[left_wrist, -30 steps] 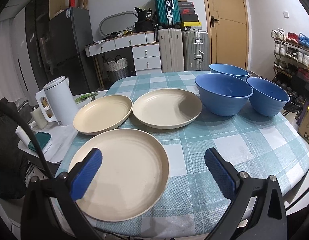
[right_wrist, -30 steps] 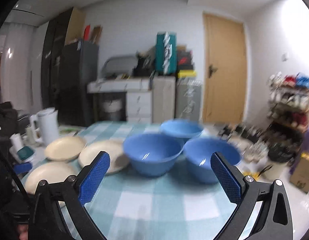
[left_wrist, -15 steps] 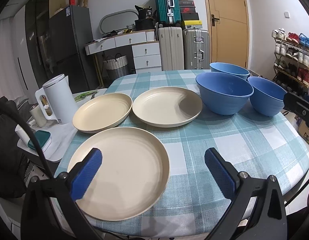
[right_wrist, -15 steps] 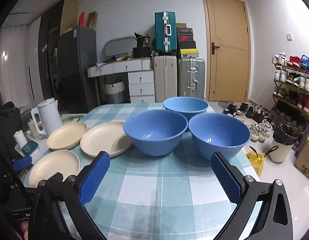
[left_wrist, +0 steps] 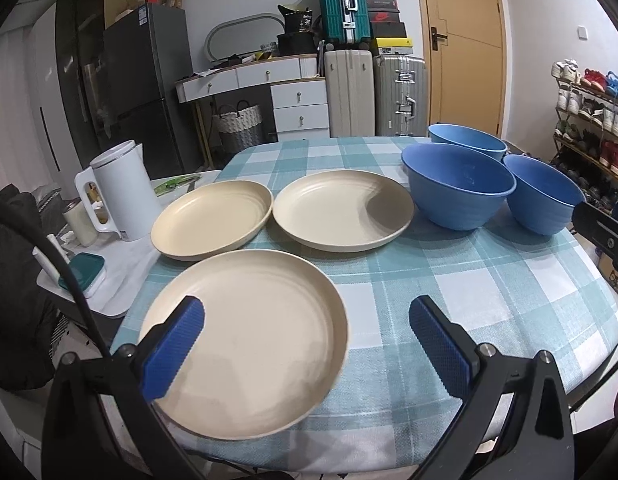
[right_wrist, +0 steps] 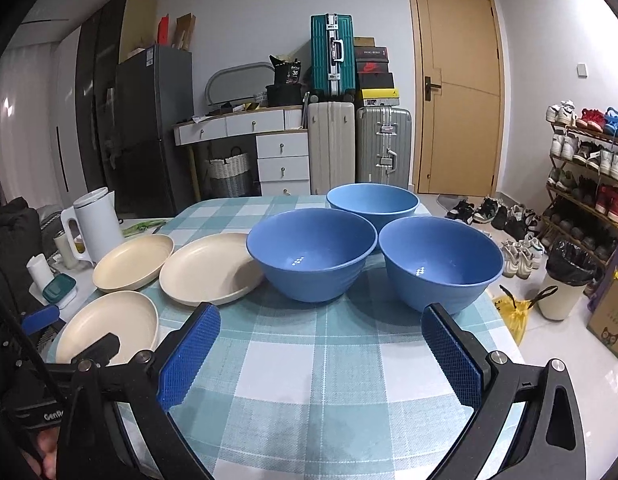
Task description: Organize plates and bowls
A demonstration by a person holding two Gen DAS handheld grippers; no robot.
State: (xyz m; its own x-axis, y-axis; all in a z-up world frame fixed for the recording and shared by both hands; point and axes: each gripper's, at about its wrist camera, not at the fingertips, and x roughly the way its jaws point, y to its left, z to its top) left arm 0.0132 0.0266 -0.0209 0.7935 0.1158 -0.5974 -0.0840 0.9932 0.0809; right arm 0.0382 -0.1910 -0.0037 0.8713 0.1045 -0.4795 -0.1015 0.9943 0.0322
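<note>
Three cream plates lie on the checked tablecloth: a near one [left_wrist: 245, 340], a left one [left_wrist: 211, 218] and a middle one [left_wrist: 341, 208]. Three blue bowls stand to their right: a front one [right_wrist: 311, 258], a right one [right_wrist: 439, 262] and a far one [right_wrist: 373, 202]. My left gripper [left_wrist: 305, 332] is open and empty, hovering over the near plate's right edge. My right gripper [right_wrist: 321, 352] is open and empty above the cloth, short of the front and right bowls. The plates also show in the right wrist view, the near plate [right_wrist: 109, 326] at lower left.
A white kettle [left_wrist: 119, 194] and a green-lidded box [left_wrist: 79, 274] sit on a side tray left of the table. The table edge [left_wrist: 589, 344] drops off at the right. Suitcases, drawers, a shoe rack and a bin [right_wrist: 567, 284] stand beyond.
The right gripper has come down and steadied low in front of the bowls. The left gripper has barely moved. Both stay open.
</note>
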